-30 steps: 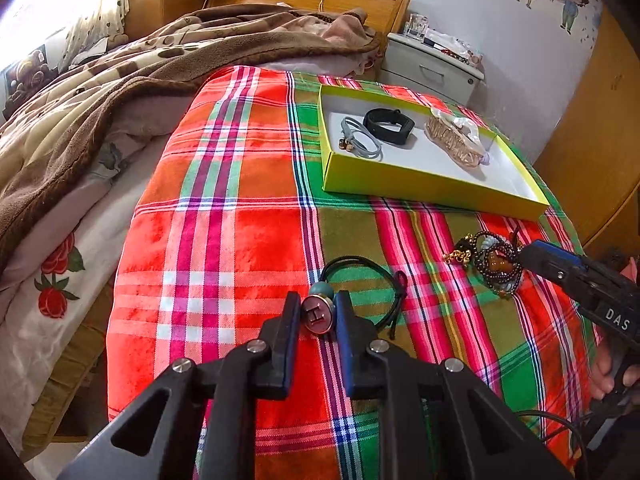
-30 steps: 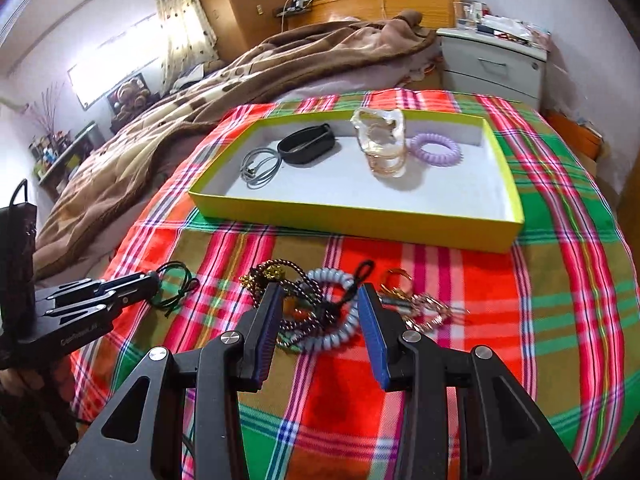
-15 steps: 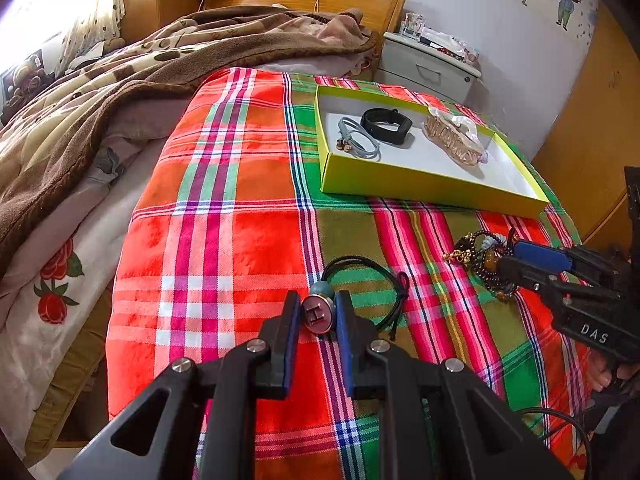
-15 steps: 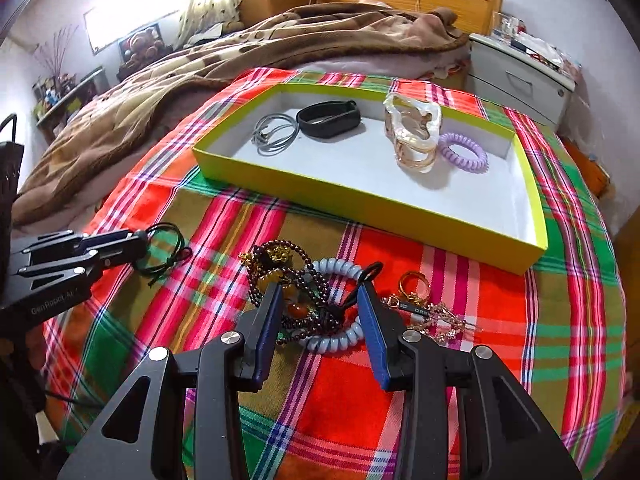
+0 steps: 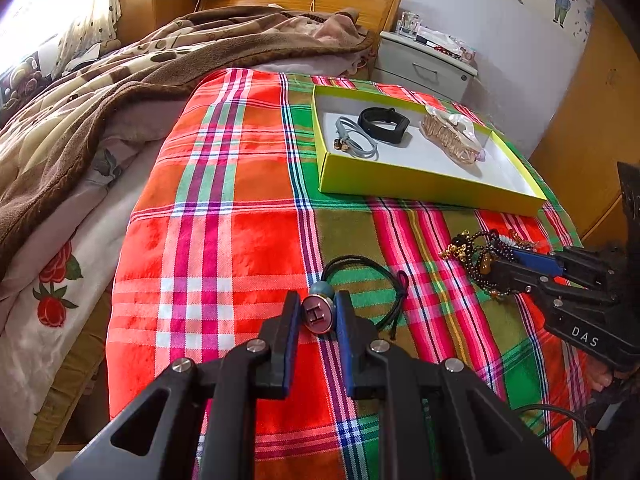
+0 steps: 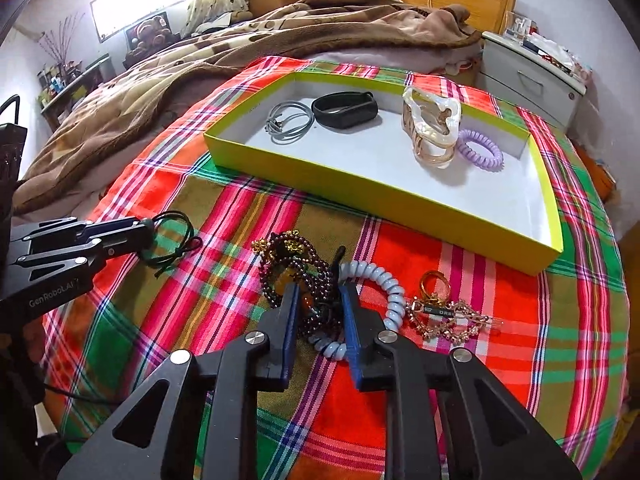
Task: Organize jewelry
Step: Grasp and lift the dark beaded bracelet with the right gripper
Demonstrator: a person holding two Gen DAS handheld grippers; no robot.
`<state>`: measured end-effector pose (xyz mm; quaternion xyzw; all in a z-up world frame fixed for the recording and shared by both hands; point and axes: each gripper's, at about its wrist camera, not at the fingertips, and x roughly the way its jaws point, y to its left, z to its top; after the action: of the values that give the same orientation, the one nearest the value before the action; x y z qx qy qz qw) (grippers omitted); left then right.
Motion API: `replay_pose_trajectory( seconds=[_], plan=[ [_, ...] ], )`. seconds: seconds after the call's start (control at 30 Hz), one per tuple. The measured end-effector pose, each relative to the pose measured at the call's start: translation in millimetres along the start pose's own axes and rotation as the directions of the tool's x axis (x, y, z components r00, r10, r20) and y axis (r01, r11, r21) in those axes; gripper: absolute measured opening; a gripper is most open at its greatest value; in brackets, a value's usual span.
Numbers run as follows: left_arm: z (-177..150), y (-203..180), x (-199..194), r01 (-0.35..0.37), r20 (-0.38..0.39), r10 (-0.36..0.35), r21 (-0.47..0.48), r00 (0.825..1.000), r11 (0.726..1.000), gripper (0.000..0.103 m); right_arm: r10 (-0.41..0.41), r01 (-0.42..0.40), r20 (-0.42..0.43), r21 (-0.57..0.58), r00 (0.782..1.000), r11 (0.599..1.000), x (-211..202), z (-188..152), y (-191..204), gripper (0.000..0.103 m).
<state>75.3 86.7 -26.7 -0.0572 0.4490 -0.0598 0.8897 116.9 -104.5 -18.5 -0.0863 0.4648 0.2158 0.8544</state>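
Observation:
My left gripper (image 5: 317, 303) is shut on the round H-marked charm (image 5: 317, 315) of a black cord necklace (image 5: 366, 270) lying on the plaid cloth. My right gripper (image 6: 319, 294) has closed around a dark purple bead bracelet (image 6: 288, 264) in a pile with a pale blue spiral hair tie (image 6: 380, 280) and a gold chain (image 6: 444, 316). The yellow-green tray (image 6: 376, 196) behind holds a grey cord (image 6: 288, 122), a black band (image 6: 344, 109), a pearly hair claw (image 6: 432, 128) and a purple spiral tie (image 6: 480, 152).
A brown blanket (image 6: 240, 52) covers the bed to the left and behind. A white nightstand (image 6: 528, 76) stands at the back right. The plaid cloth (image 5: 240, 200) drops off at its left edge.
My right gripper has moved forward and down into the jewelry pile and narrowed its jaws around the bead bracelet. The left gripper has held its place on the charm.

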Motion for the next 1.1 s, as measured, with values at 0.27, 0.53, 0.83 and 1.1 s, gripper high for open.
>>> replay_pose_trajectory(
  seconds=[0.27,0.53,0.83,1.1],
  plan=[
    [0,2,0,0.008,0.000,-0.008,-0.015,1.000,1.000,0.018,-0.021,0.020,0.046,0.029,0.999,0.999,-12,-3,-5,0.020],
    [6,5,-15,0.015,0.037,-0.014,-0.024,0.999,1.000,0.018,-0.004,-0.006,0.114,0.082,0.993,0.997,-28,-2,-12,0.020],
    [9,5,-19,0.019,0.040,-0.018,-0.030,0.999,0.999,0.018,0.147,-0.185,0.166,0.245,0.975,0.952,-33,-6,-42,0.020],
    [13,1,-24,0.035,0.054,-0.034,-0.025,0.998,0.999,0.018,0.244,-0.326,0.260,0.345,0.934,0.880,-46,-2,-66,0.020]
  ],
)
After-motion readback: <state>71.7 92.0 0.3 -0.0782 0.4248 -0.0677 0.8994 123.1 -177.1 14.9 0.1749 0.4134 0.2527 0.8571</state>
